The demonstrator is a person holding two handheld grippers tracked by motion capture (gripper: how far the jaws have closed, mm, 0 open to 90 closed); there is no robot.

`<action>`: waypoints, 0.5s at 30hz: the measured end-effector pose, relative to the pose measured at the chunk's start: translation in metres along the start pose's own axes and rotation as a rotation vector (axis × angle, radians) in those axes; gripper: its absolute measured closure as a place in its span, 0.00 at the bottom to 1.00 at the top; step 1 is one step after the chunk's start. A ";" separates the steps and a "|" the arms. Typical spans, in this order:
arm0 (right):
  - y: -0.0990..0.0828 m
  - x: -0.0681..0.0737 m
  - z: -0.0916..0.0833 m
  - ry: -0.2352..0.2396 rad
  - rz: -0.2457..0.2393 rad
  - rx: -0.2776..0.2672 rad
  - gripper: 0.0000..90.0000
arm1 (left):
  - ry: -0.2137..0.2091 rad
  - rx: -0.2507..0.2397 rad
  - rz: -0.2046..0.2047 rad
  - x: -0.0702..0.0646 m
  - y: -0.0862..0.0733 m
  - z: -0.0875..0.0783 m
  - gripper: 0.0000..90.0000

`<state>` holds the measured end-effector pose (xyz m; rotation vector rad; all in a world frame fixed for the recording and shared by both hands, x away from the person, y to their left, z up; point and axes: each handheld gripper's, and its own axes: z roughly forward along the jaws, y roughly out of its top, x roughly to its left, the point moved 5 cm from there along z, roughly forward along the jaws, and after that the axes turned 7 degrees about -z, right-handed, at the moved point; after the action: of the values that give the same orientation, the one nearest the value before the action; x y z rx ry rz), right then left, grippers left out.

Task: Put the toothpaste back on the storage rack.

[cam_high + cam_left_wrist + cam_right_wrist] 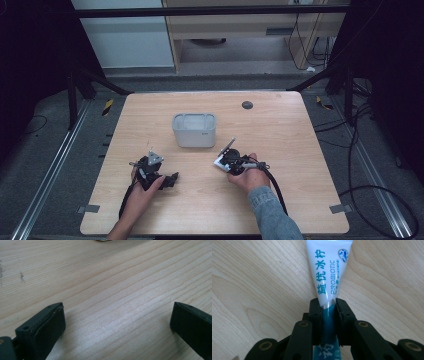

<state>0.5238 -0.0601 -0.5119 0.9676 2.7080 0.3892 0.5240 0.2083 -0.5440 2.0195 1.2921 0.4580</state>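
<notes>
My right tool (328, 308) clamps a toothpaste tube (329, 272), long axis aimed, seemingly, at the grey tub (194, 131) up-left; left tool (117, 322) gapes empty.

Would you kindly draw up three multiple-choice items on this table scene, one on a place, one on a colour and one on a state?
1. Where does the grey box stand?
A. On the floor beside the table
B. On the table, beyond the two tools
C. In the person's left hand

2. What colours is the tube in the right tool?
A. White and teal
B. Red and yellow
C. Plain black

3. How does the left tool stand?
A. Clamped on the tube
B. Shut on nothing
C. Open, with bare wood between its jaws

Answers: 1 B, the high view shows the box on the tabletop farther off than both tools. 2 A, the right gripper view shows a white body with teal print and a teal end. 3 C, the left gripper view shows the jaws wide apart over wood grain.
</notes>
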 end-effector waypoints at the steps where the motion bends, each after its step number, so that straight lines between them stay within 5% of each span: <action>1: -0.001 0.000 -0.001 0.002 0.000 -0.006 0.87 | 0.000 0.000 -0.001 0.000 0.000 0.000 0.00; 7: -0.004 -0.005 -0.014 0.021 0.037 -0.053 0.87 | 0.000 0.000 0.000 0.000 0.000 0.000 0.00; 15: -0.005 -0.020 -0.042 -0.019 0.047 -0.082 0.88 | 0.000 0.000 0.000 0.000 0.000 0.000 0.00</action>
<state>0.5226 -0.0834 -0.4712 1.0082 2.6337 0.4936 0.5240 0.2084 -0.5440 2.0196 1.2921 0.4579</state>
